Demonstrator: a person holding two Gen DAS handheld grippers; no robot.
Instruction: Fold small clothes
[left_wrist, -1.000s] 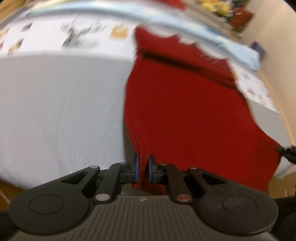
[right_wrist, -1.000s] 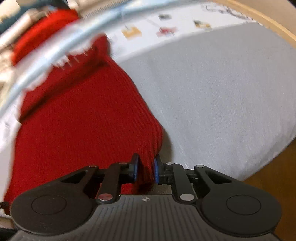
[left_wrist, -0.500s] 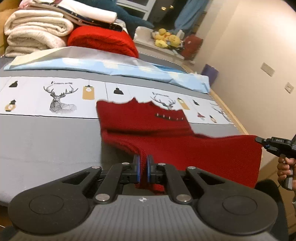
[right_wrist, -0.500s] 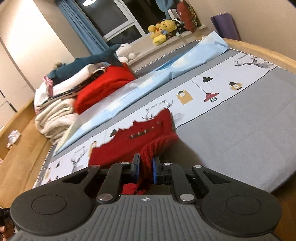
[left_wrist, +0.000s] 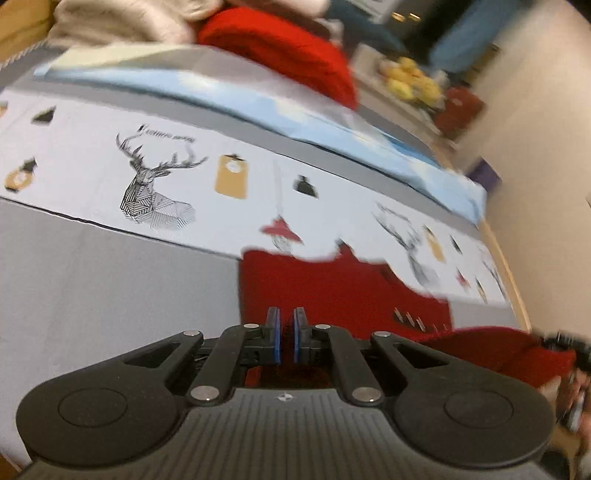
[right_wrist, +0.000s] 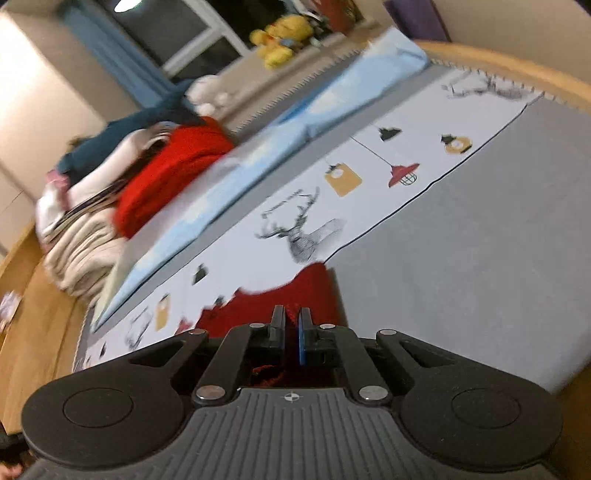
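Knitwear in mid-fold: a small red sweater (left_wrist: 343, 291) lies on the grey part of a bed (left_wrist: 110, 280), its far edge reaching the printed white strip with deer and lamps (left_wrist: 155, 184), while the near hem is gathered up toward both tools. The left gripper (left_wrist: 286, 334) has its blue pads (left_wrist: 275, 332) drawn nearly together with red knit just under and behind them; the right gripper (right_wrist: 291, 334) looks the same from its own camera, pads close with knit bunched beneath. Whether either pair actually pinches the cloth cannot be told, since the narrow gap shows nothing clearly and both views are smeared by motion. Risks from here, judged from the lie of the cloth: a thin pinch on loose knit could slip and let one corner drop, leaving the fold skewed; uneven travel of the two hands could drag the resting half across the bed toward its right edge, which has a wooden rim (left_wrist: 506, 266). No basket, box or other container appears; at the far side of the bed a stack of folded blankets (right_wrist: 85, 251) and a red bundle (right_wrist: 166, 177) rest in the open.
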